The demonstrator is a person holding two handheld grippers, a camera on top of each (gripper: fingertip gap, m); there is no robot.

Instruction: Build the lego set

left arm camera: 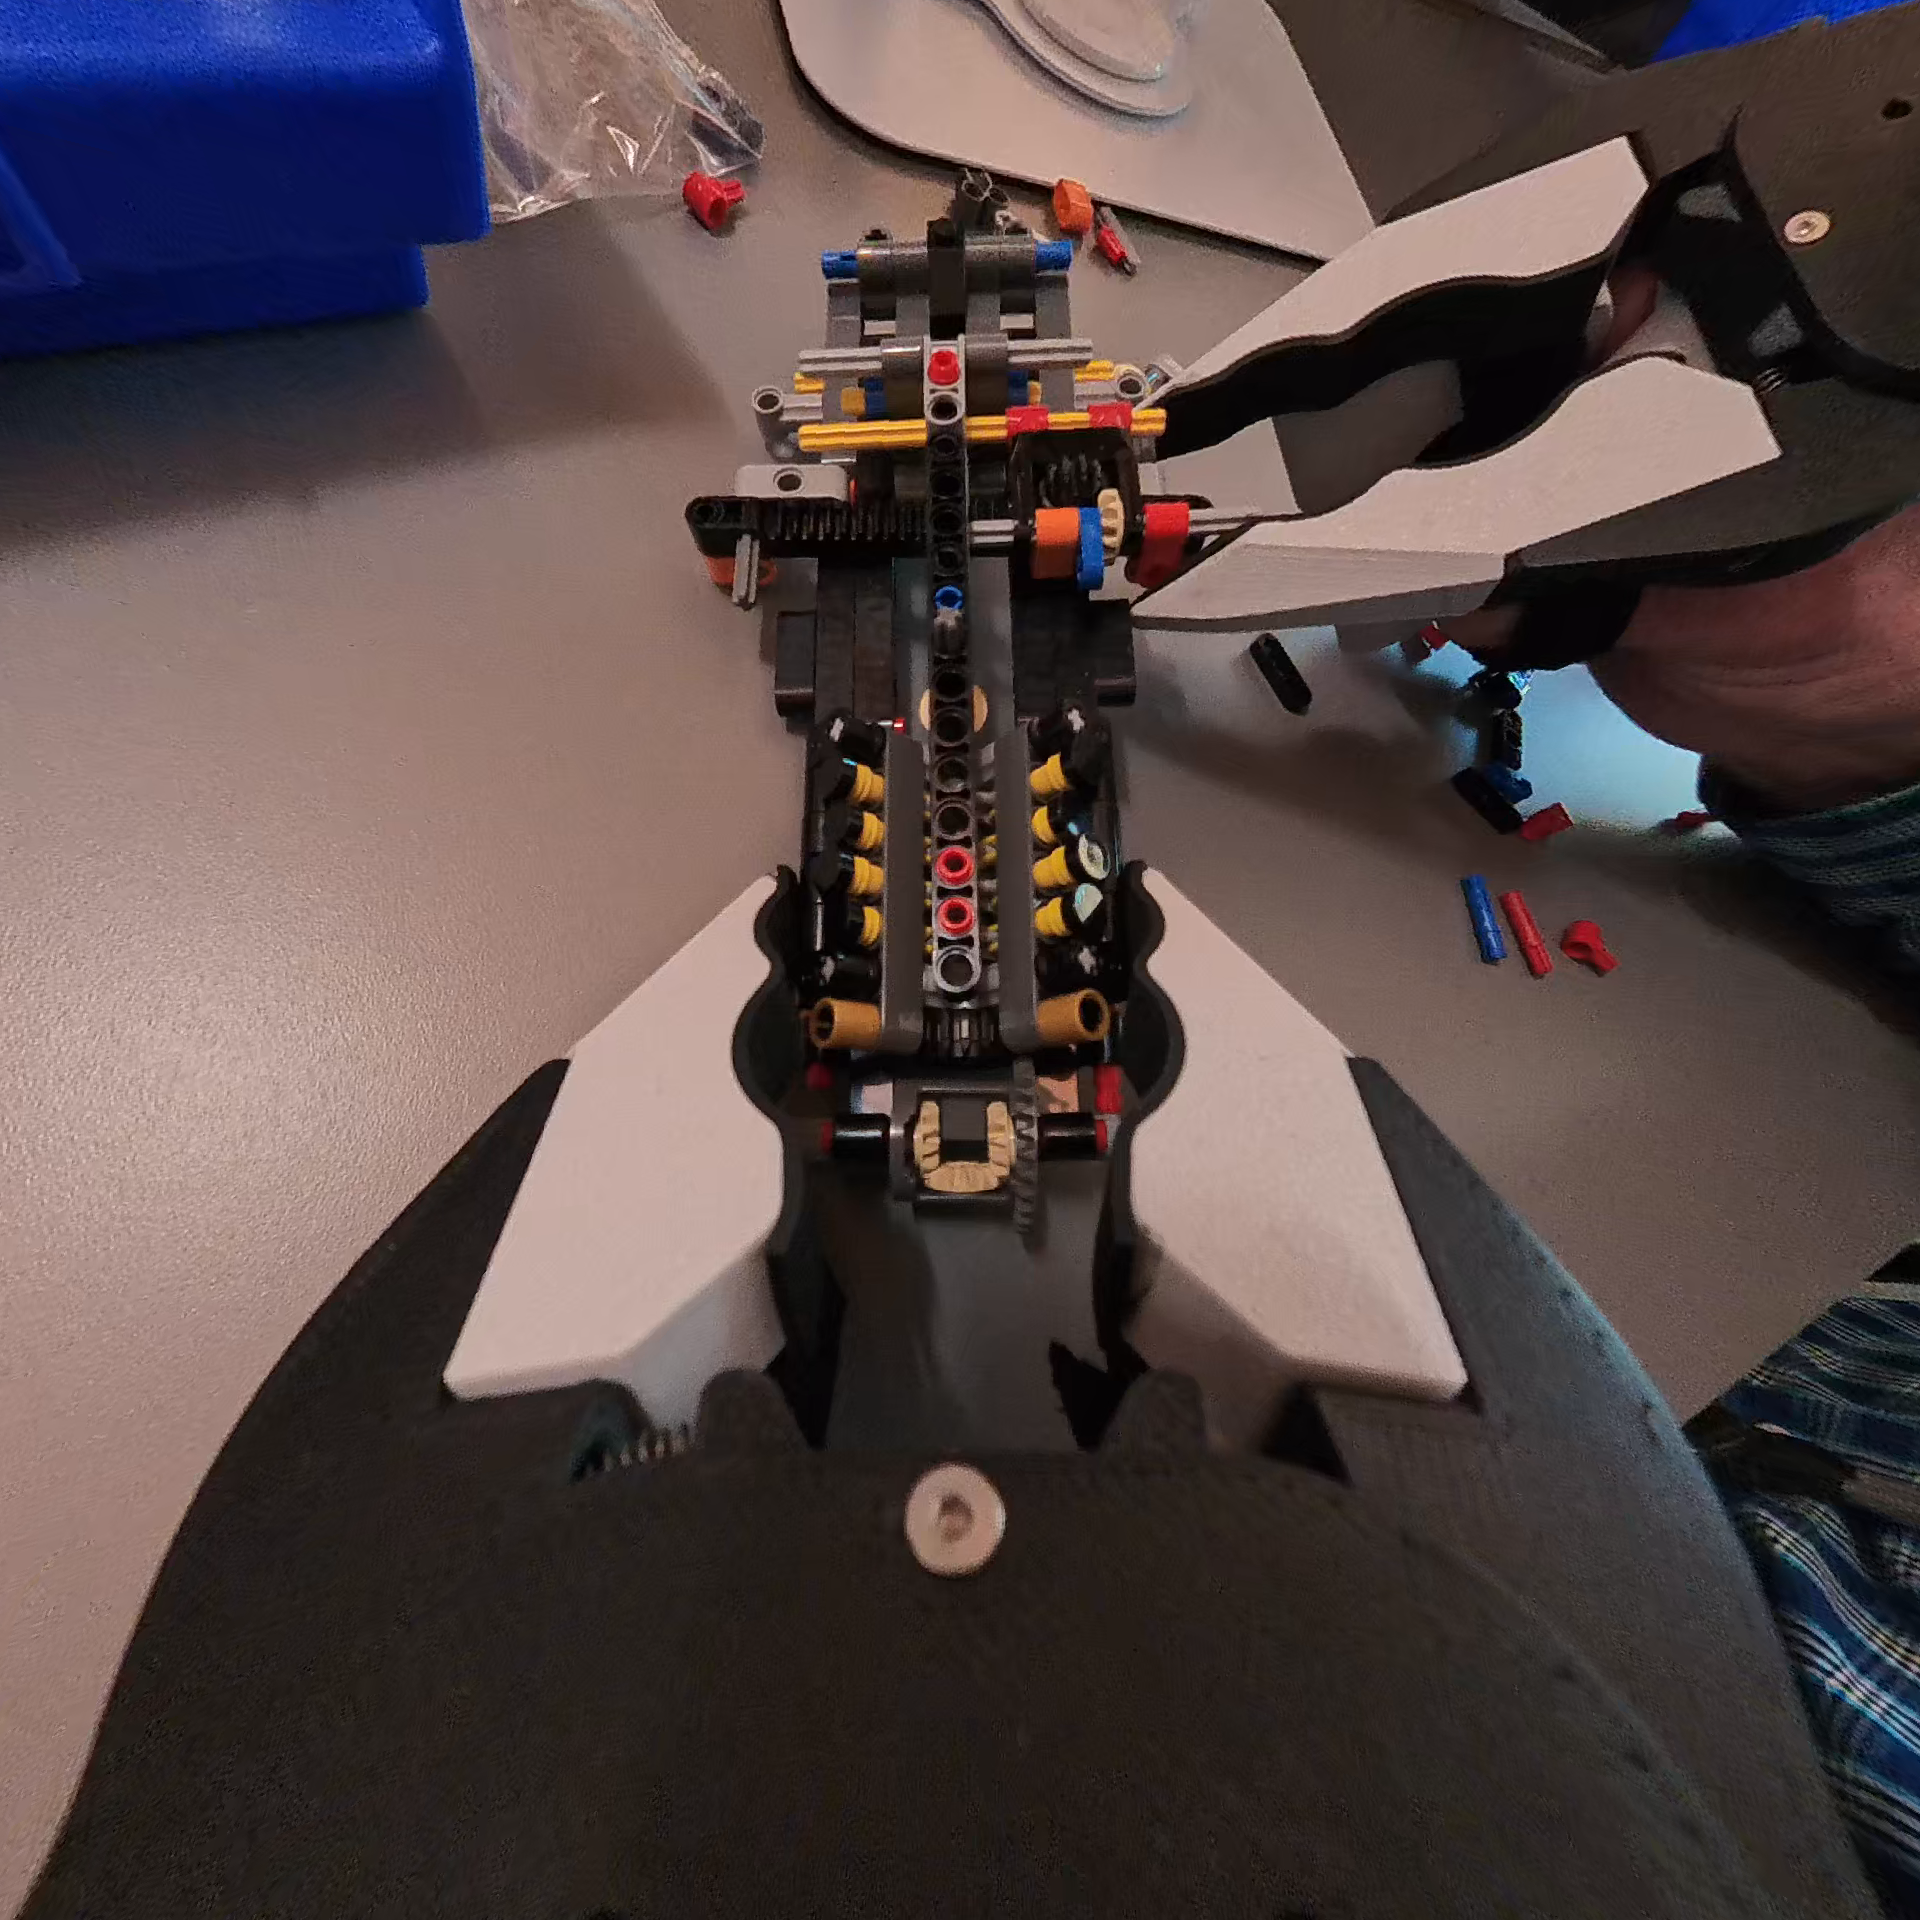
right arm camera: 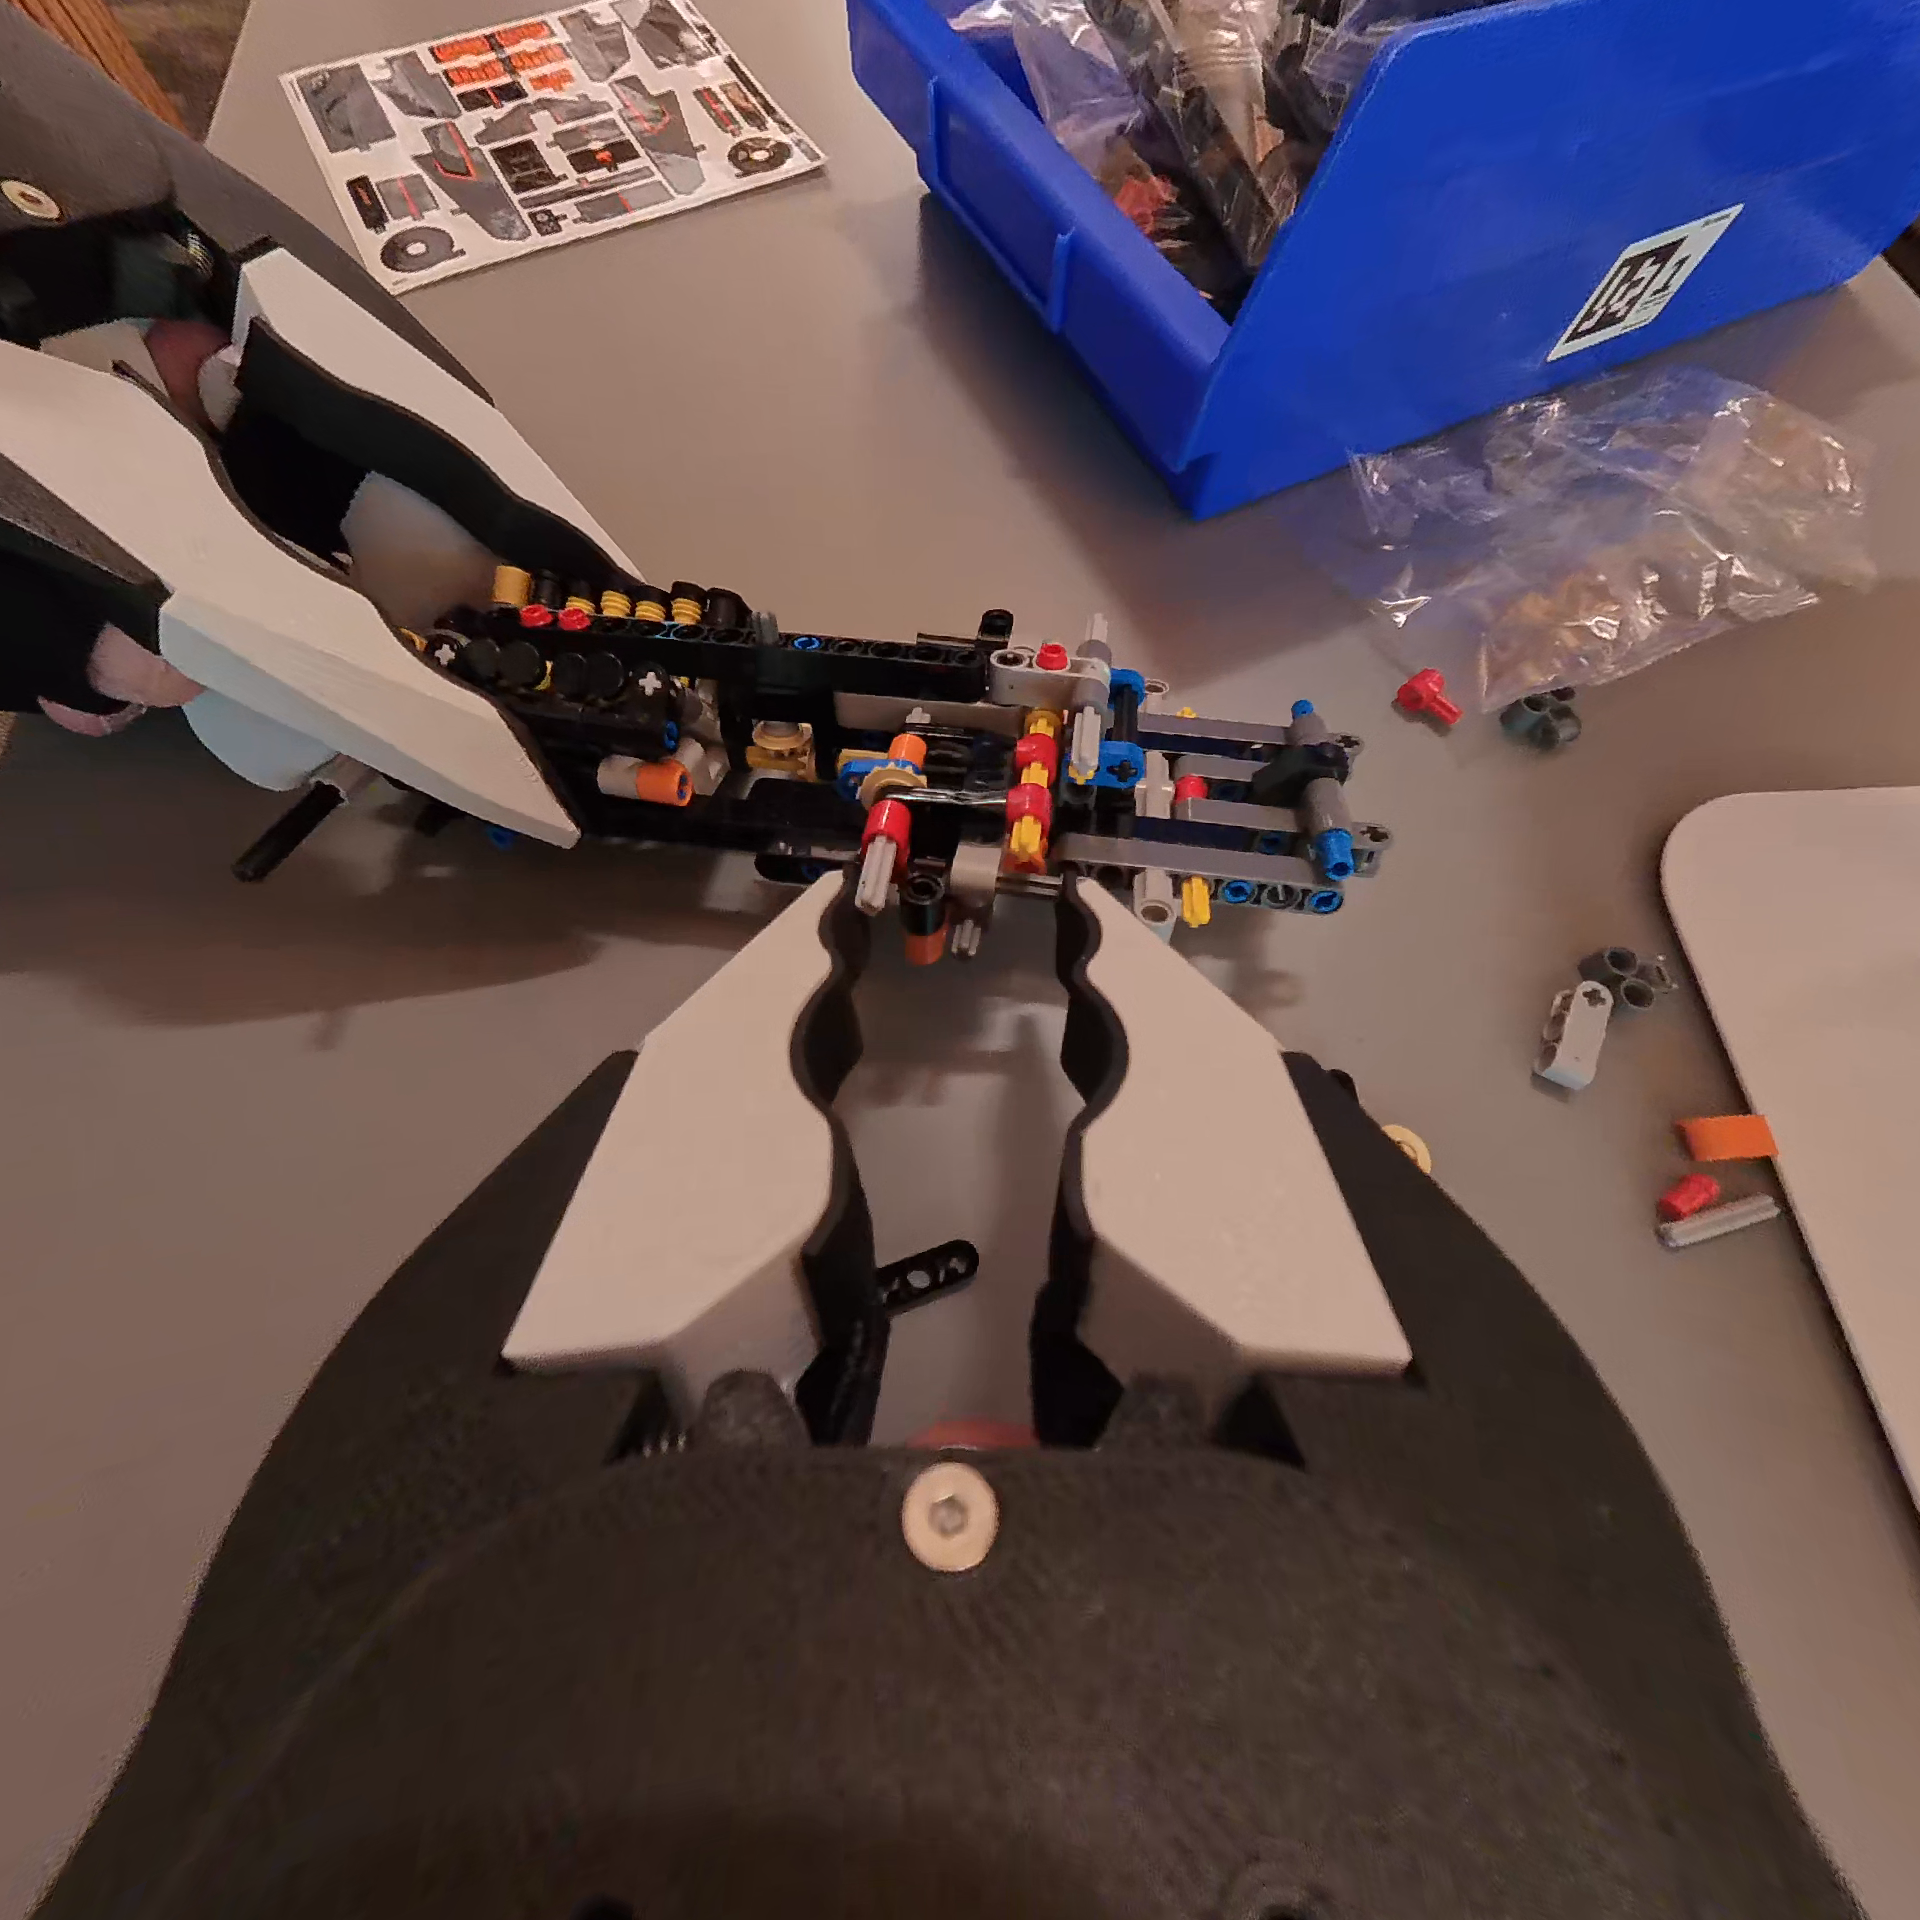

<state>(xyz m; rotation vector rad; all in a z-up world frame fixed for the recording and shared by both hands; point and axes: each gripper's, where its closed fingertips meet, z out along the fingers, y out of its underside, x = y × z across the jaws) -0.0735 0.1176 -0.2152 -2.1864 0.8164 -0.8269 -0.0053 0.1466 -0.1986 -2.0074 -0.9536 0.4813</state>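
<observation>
A grey table (right arm camera: 727, 416) fills both views. Beyond the right gripper's jaws and to their right stands a blue bin (right arm camera: 1455, 312) holding clear bags of parts, with a crumpled plastic bag (right arm camera: 1621, 530) lying just in front of it. Beyond the jaws to the left lies a sticker sheet (right arm camera: 551, 125). A pale grey board (right arm camera: 1818, 1039) lies to the right of the jaws.

The lego chassis (left arm camera: 951, 665), a long, partly built frame of black beams with yellow, red and blue pins, lies on the table. The left gripper (left arm camera: 956, 914) grips its near end, which holds two rows of yellow pistons: the jaws press against both sides of this block, and the chassis runs straight ahead from between them.

The right gripper (right arm camera: 951, 894) meets the chassis from the side, near its far half. Its jaws stand apart, their tips touching the frame's edge on either side of a short grey axle and a black and orange pin; nothing is clamped between them.

Loose parts (right arm camera: 1600, 1008) in grey, orange and red lie to the right of the right jaws, near the board. A red connector (right arm camera: 1429, 694) sits just beside the plastic bag. A small black beam (right arm camera: 925, 1270) lies on the table beneath the right jaws.
</observation>
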